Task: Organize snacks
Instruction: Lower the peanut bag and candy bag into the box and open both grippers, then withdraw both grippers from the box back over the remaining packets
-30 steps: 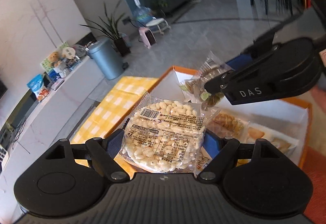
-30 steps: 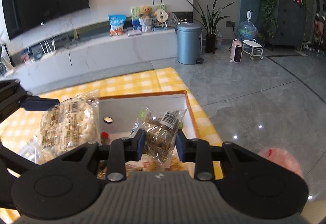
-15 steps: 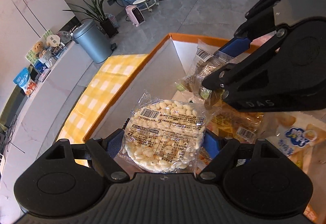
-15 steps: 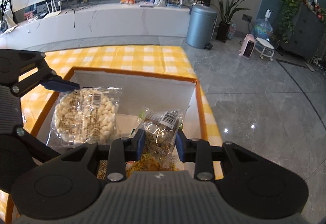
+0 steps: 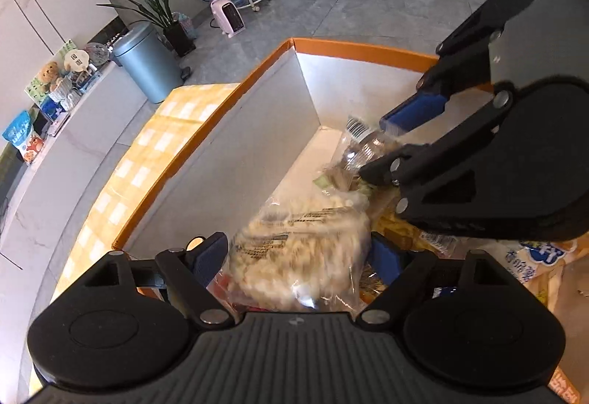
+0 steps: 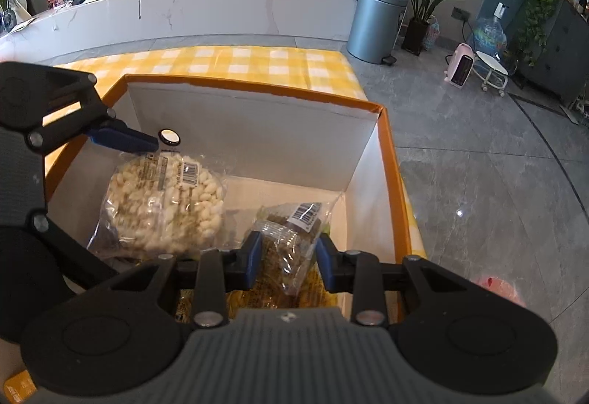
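Both grippers reach into an orange-rimmed box point(image 6: 386, 161) on a yellow-checked bench point(image 6: 235, 61) as snacks are sorted into it. The left gripper point(image 5: 298, 253) is opening its jaws around a round puffed-rice cake pack point(image 6: 165, 201), which lies over other packets near the box's left wall; in the blurred left wrist view the pads seem to have left the wrapper, though that is hard to confirm. The right gripper point(image 6: 289, 258) is clamped on a clear packet of dark snack point(image 6: 291, 238), held low over the bare white floor at the box's right corner. The step in hand appears to be the release. Next, the left gripper should lift clear without snagging the wrapper, and the right should let its packet go.
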A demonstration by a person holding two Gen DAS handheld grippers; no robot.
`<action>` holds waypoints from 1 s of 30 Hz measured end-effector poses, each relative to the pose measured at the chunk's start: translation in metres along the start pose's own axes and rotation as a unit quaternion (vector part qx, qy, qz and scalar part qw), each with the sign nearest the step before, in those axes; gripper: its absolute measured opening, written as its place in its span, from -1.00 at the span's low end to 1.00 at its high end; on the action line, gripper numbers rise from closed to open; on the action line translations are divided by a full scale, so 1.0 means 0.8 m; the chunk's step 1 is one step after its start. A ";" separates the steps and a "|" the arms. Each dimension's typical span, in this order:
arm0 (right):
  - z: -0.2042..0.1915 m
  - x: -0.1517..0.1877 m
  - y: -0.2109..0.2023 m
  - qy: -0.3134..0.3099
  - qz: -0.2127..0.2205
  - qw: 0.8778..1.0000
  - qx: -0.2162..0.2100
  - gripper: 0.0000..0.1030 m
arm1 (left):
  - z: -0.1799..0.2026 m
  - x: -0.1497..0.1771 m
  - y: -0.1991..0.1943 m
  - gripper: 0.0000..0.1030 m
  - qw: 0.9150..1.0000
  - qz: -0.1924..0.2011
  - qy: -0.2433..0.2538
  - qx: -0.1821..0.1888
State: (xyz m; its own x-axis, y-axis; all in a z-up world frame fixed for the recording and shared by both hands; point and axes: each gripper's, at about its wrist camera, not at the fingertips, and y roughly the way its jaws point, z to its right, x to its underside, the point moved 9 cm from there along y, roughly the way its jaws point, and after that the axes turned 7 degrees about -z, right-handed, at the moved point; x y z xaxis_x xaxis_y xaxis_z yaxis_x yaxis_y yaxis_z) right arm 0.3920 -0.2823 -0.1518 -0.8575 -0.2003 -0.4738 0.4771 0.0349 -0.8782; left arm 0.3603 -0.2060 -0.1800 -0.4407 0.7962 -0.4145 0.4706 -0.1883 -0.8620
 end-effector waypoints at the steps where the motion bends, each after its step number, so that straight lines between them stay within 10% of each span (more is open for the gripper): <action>1: 0.000 0.000 0.000 0.002 0.000 1.000 -0.001 -0.40 | 0.001 0.000 -0.002 0.91 1.000 0.000 0.001 0.001; 17: 0.000 -0.004 -0.028 0.002 0.024 1.000 0.018 0.21 | 0.008 0.003 -0.041 0.96 0.999 0.036 -0.010 -0.011; 30: -0.010 0.016 -0.089 0.042 0.093 0.993 0.051 0.25 | 0.002 0.029 -0.104 0.95 0.994 0.073 -0.078 -0.038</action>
State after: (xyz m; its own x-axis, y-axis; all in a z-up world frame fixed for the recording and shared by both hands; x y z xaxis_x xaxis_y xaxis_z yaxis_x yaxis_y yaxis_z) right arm 0.3453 -0.2794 -0.0960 -0.7631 -0.1169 -0.6357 0.6429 -0.0370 -0.7650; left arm 0.3097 -0.1727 -0.1188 -0.4731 0.6639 -0.5792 0.5928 -0.2464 -0.7667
